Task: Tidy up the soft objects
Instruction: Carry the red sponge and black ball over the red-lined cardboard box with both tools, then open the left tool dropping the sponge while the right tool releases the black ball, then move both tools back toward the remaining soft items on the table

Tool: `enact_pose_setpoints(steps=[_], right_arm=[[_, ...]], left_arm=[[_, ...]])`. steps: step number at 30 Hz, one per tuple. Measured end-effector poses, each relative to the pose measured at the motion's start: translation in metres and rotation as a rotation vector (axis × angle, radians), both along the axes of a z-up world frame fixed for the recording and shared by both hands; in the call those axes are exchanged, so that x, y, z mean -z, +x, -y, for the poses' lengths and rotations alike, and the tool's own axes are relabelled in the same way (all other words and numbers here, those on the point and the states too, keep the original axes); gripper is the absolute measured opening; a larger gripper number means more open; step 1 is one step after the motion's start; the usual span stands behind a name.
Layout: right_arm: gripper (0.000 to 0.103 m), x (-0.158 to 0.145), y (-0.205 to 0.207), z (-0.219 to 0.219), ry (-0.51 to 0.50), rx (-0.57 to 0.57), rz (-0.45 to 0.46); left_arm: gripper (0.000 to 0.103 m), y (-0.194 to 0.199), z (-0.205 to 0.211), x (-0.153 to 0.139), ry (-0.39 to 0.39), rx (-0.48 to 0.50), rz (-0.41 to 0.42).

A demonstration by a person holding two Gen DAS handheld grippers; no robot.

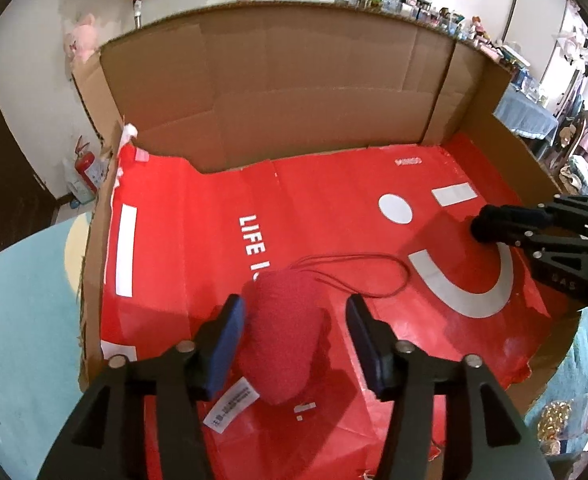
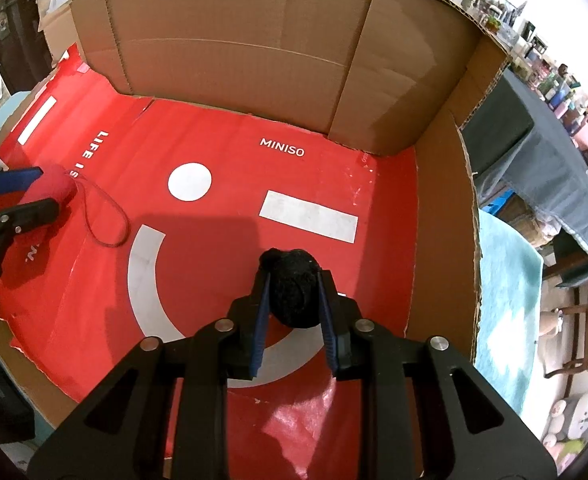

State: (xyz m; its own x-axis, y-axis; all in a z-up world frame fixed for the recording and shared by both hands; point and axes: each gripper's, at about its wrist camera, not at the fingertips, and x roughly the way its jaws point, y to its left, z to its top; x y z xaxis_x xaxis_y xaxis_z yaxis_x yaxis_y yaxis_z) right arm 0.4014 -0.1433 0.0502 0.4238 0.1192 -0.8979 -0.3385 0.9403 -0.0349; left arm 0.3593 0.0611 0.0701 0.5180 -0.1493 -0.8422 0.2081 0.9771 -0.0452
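A red plush toy [image 1: 281, 344] with a thin red cord loop [image 1: 390, 264] and a white label lies on the red paper sheet [image 1: 314, 200] that lines the cardboard box [image 1: 294, 100]. My left gripper [image 1: 294, 308] stands open astride it; the left pad is at its side and the right pad is clear of it. Seen from the right wrist, the same toy [image 2: 59, 186] sits at the far left between the left gripper's fingers [image 2: 17, 178]. My right gripper [image 2: 294, 280] is shut on a small black fuzzy plush [image 2: 294, 296], low over the sheet, and reaches in from the right [image 1: 506, 222].
The box has tall cardboard walls [image 2: 233, 40] at the back and right and a low edge at the left. A turquoise surface [image 1: 21, 320] lies around it. Cluttered shelves [image 2: 566, 92] and a blue-draped table [image 1: 530, 116] stand beyond to the right.
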Motion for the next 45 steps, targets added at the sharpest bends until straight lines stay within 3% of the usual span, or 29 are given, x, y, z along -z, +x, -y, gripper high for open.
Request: enact_pose_setpoints(steps=[7,8,9,12,19,21,25,28,33,39,45], right_arm=[[0.028,-0.002,-0.002,0.003,0.035,-0.011,-0.010],[0.032,-0.003,-0.003,0.004,0.036,-0.012,-0.008],[0.045,-0.004,-0.004,0.004,0.039,-0.013,-0.004],[0.057,-0.016,-0.012,0.000,0.061,-0.026,0.024],[0.060,-0.061,-0.046,0.008,0.092,-0.017,0.127],[0.071,-0.085,-0.064,0.013,0.104,-0.013,0.183],[0.073,-0.125,-0.101,0.020,0.163,0.002,0.268],[0.084,-0.155,-0.140,0.028,0.199,0.005,0.361],[0.087,-0.184,-0.194,0.040,0.234,0.015,0.483],[0.093,-0.192,-0.264,0.053,0.261,0.045,0.594],[0.099,-0.178,-0.329,0.053,0.259,0.077,0.701]], left_arm=[[0.076,-0.010,0.001,-0.016,-0.022,0.007,0.056],[0.080,-0.014,0.001,-0.020,-0.029,0.008,0.069],[0.082,-0.017,0.002,-0.023,-0.034,0.009,0.080],[0.087,-0.027,0.004,-0.036,-0.047,0.010,0.122],[0.100,-0.072,0.006,-0.079,-0.089,-0.006,0.248],[0.102,-0.089,0.005,-0.094,-0.099,-0.011,0.298],[0.103,-0.127,0.007,-0.120,-0.113,-0.018,0.392],[0.103,-0.158,0.012,-0.135,-0.111,-0.008,0.459],[0.103,-0.212,0.018,-0.151,-0.129,-0.004,0.567],[0.103,-0.265,0.020,-0.151,-0.137,-0.029,0.670],[0.103,-0.308,0.027,-0.137,-0.148,-0.033,0.718]])
